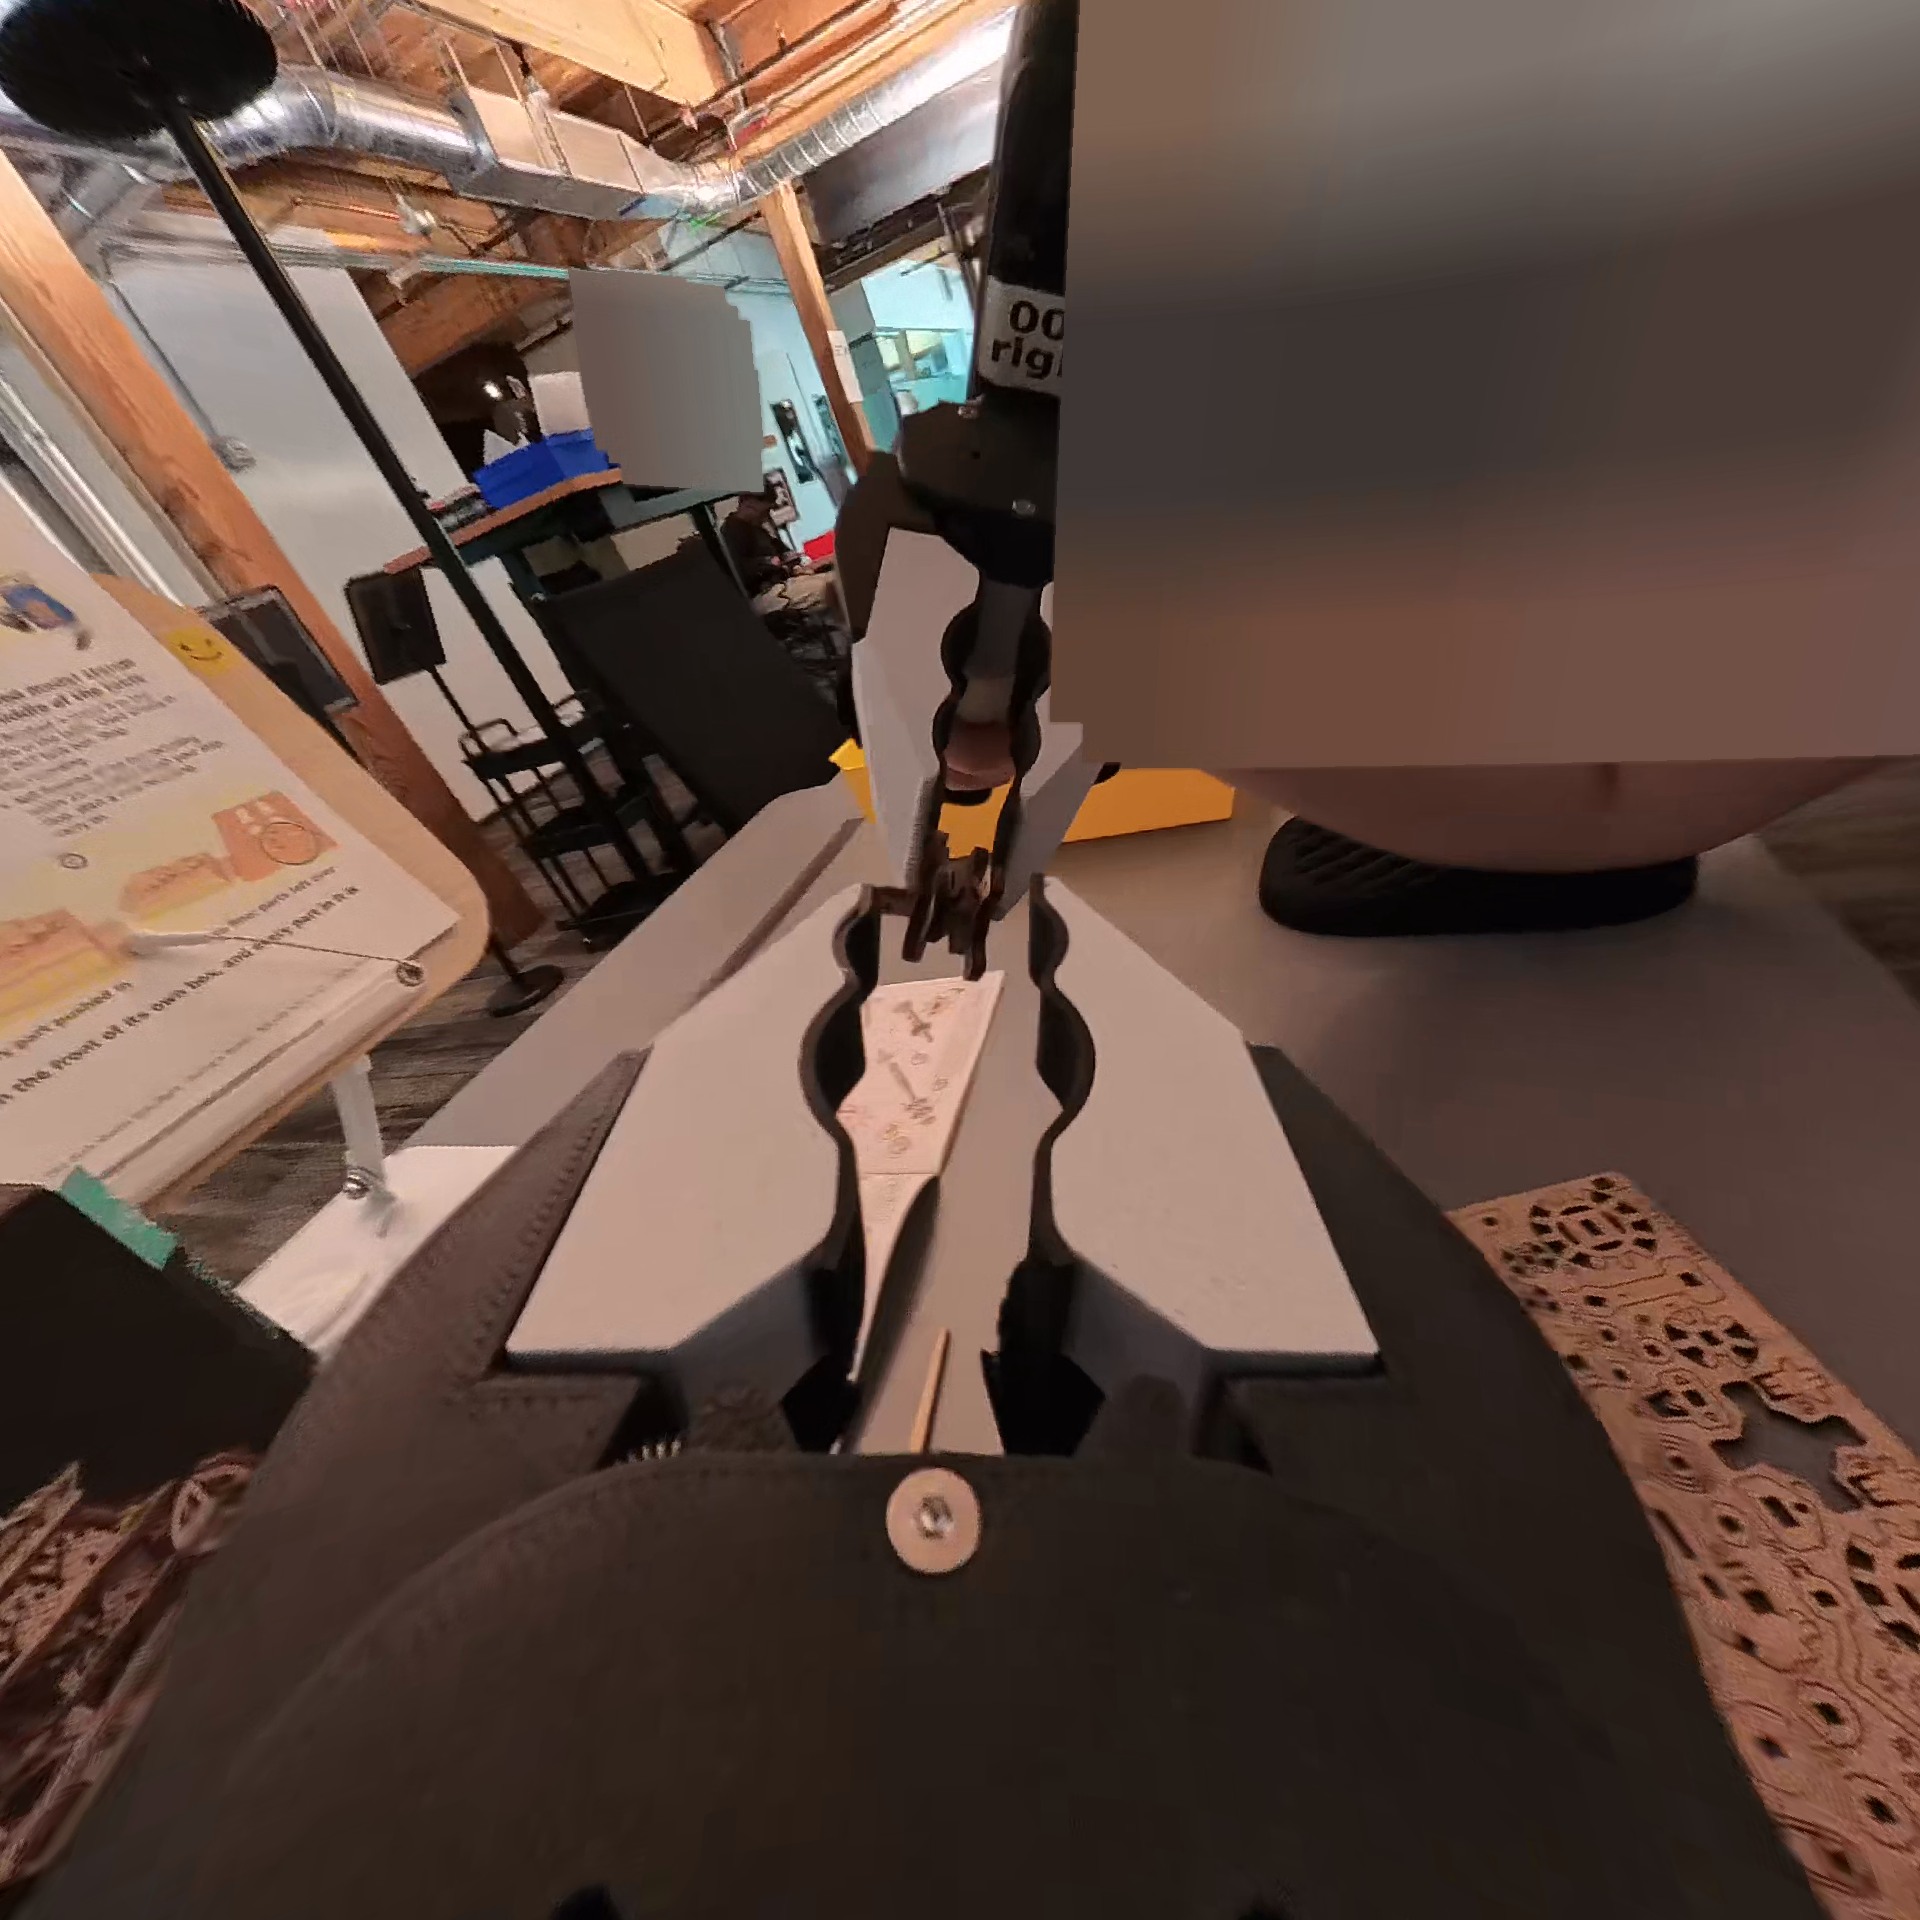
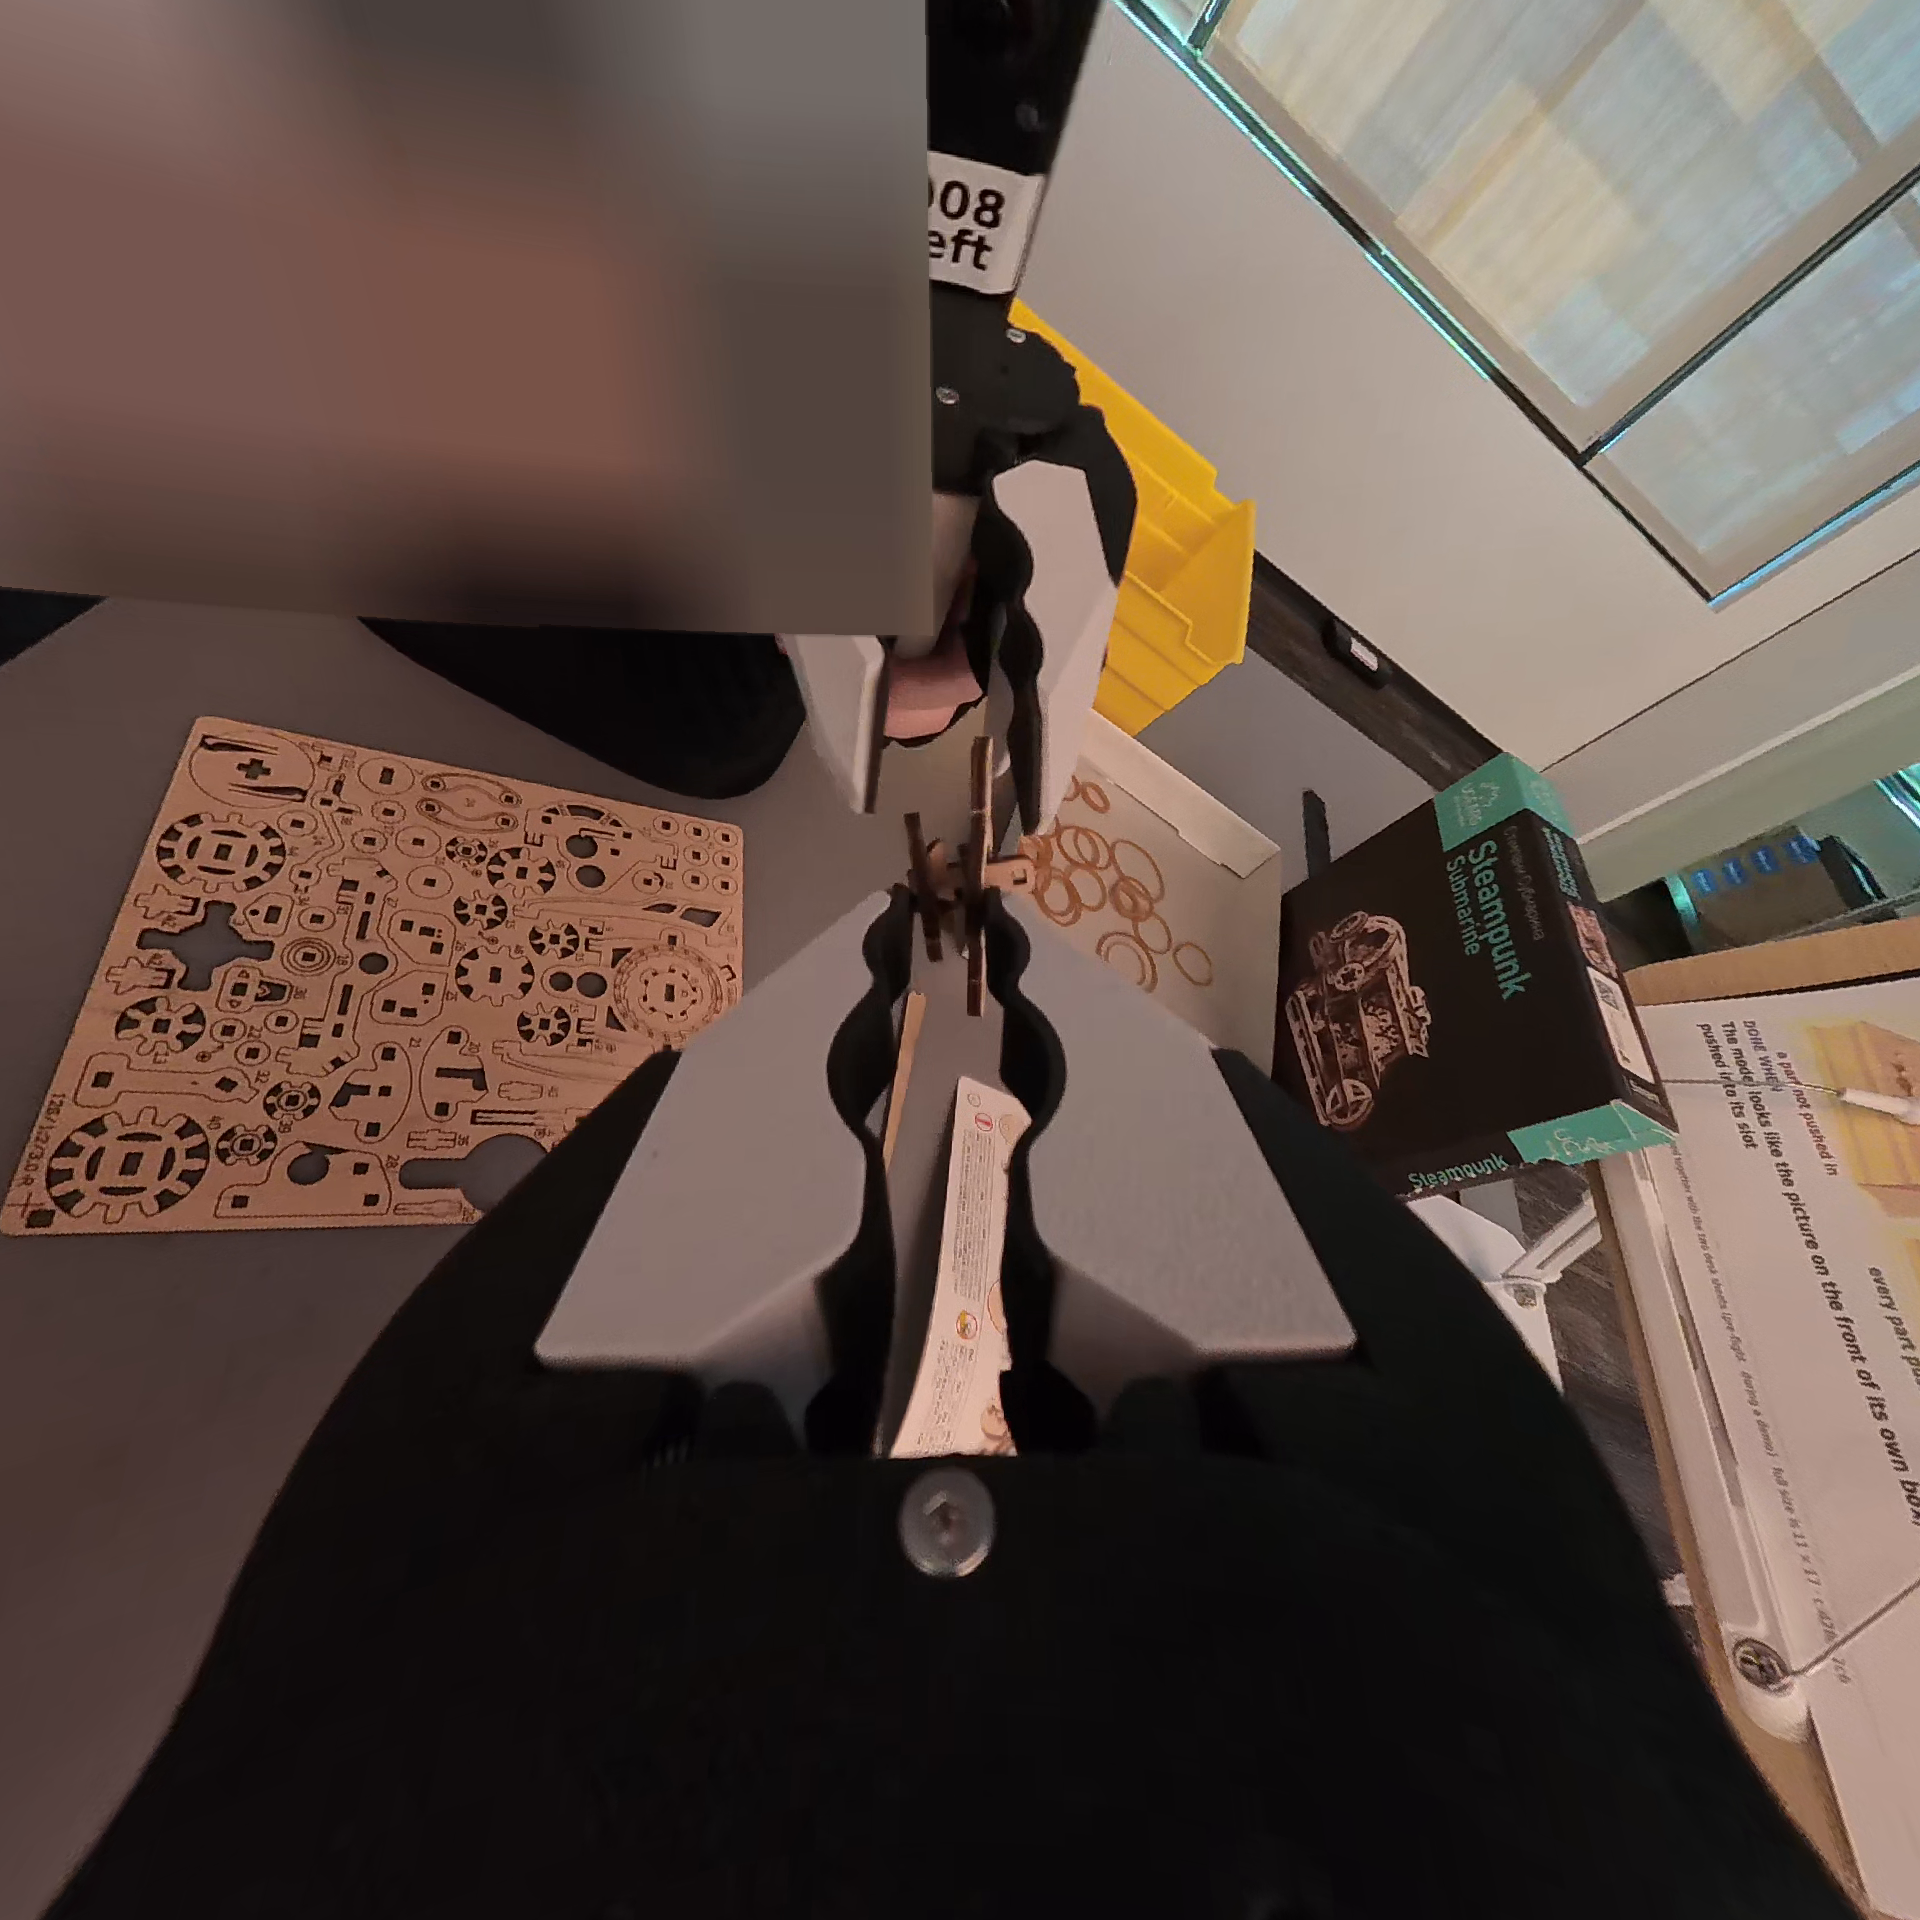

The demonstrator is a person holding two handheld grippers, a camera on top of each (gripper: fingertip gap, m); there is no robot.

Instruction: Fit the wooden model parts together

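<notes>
A small dark wooden assembly point(image 1: 940, 920) of gear-like plates on a peg hangs above the grey table. My right gripper point(image 2: 943, 920) is shut on it point(image 2: 951, 883); in the left wrist view it comes down from above point(image 1: 961, 873). My left gripper point(image 1: 951, 904) stands opposite, jaws partly open around the same assembly, and a peg end touches its left fingertip point(image 1: 857, 920). In the right wrist view the left gripper point(image 2: 951, 810) has one wooden plate standing up between its fingers.
A laser-cut wooden parts sheet point(image 2: 384, 987) lies flat on the table point(image 1: 1714, 1507). A leaflet point(image 1: 925, 1070) and a thin wooden stick point(image 1: 928, 1392) lie below the grippers. A white tray of rubber bands point(image 2: 1112, 894), the dark model box point(image 2: 1475, 997), a yellow bin point(image 2: 1164, 540) and an instruction board point(image 1: 156, 883) stand around. The tips of both grippers are at nearly the same place.
</notes>
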